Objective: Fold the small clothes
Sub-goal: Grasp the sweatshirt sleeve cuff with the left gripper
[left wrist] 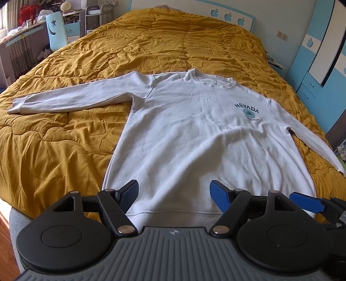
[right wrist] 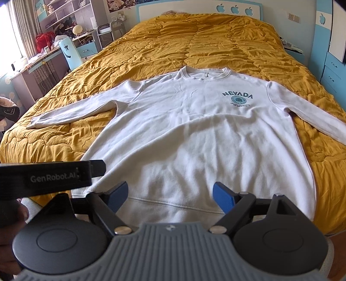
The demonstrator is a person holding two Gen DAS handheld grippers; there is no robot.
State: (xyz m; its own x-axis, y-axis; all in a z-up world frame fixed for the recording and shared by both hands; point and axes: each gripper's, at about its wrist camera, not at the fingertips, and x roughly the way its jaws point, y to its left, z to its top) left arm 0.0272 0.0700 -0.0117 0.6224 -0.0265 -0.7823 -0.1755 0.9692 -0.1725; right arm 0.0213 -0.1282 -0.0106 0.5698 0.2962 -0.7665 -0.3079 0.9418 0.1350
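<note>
A white long-sleeved sweatshirt [left wrist: 194,134] with a teal "NEVADA" print lies flat, front up, on a mustard quilt, sleeves spread to both sides. It also shows in the right wrist view [right wrist: 194,140]. My left gripper [left wrist: 174,191] is open and empty, just above the hem near its left half. My right gripper [right wrist: 169,193] is open and empty above the hem's middle. The right gripper's blue finger [left wrist: 307,202] shows at the left view's right edge. The left gripper's black body [right wrist: 49,177] shows at the right view's left.
The mustard quilt [left wrist: 162,43] covers a wide bed. A desk, shelves and a pale blue chair [left wrist: 55,30] stand to the left. A white headboard [right wrist: 194,8] is at the far end. Blue drawers [right wrist: 333,73] stand to the right.
</note>
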